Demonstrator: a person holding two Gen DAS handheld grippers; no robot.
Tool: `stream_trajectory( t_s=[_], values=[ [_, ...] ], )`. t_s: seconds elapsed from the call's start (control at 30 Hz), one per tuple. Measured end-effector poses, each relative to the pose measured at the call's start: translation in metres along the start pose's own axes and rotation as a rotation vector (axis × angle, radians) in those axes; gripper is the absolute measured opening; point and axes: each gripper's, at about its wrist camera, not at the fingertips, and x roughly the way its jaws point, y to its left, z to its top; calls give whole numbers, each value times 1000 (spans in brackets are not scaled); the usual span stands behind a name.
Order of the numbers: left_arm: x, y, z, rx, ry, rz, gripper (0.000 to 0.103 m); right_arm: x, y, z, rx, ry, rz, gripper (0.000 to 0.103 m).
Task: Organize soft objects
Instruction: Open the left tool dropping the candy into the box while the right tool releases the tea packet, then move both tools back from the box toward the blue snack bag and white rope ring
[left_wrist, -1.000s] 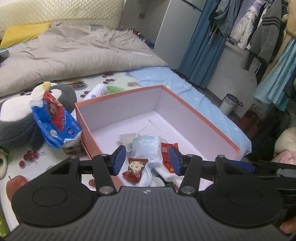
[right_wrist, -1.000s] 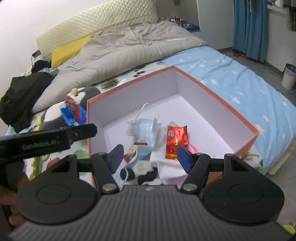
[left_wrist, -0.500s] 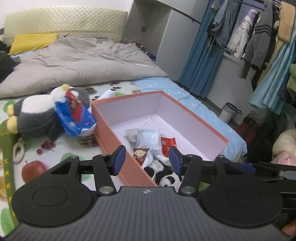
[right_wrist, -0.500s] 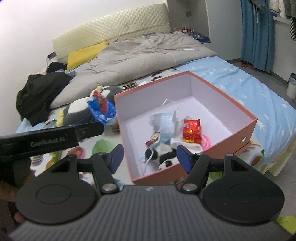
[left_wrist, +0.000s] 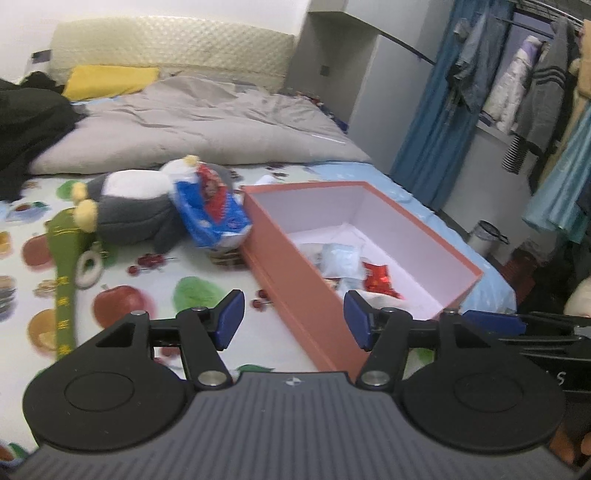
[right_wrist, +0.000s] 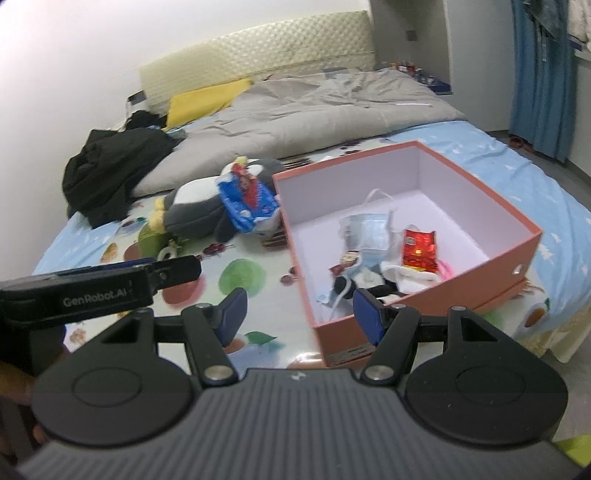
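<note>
Both grippers have pulled back from the box (right_wrist: 406, 173), which now sits farther off on the bed (right_wrist: 258, 280). Left gripper (left_wrist: 293, 319) has just been opening its jaws, nothing between them; right gripper (right_wrist: 301, 315) is released too. Mask (right_wrist: 369, 229), red packet (right_wrist: 419, 249) lie inside; penguin (left_wrist: 129, 210) beside it

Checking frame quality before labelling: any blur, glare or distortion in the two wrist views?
Left wrist: motion blur smears the bedsheet and plush penguin; fisheye bends the wardrobe edge; left gripper stays sharp. Right wrist: milder blur, orange box and red packet readable; dark vignette in the corners; bright wall washed out; right gripper crisp.
</note>
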Motion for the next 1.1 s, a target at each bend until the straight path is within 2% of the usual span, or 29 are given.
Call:
stream_trajectory(
  t_s=[0.27, 0.5, 0.7, 1.1],
  values=[
    [-28, 31, -17, -49, -23, 100, 67, 10, 32, -6, -59, 23, 86, 66],
    [-25, 60, -32, -89, -6, 167, 67, 25, 54, -13, -108, 53, 105, 66],
    [1, 86, -32, -101, 16, 204, 67, 50, 66, -8, -160, 73, 94, 66],
    [94, 148, -27, -117, 82, 297, 67, 131, 81, 14, -276, 100, 59, 65]
  ],
)
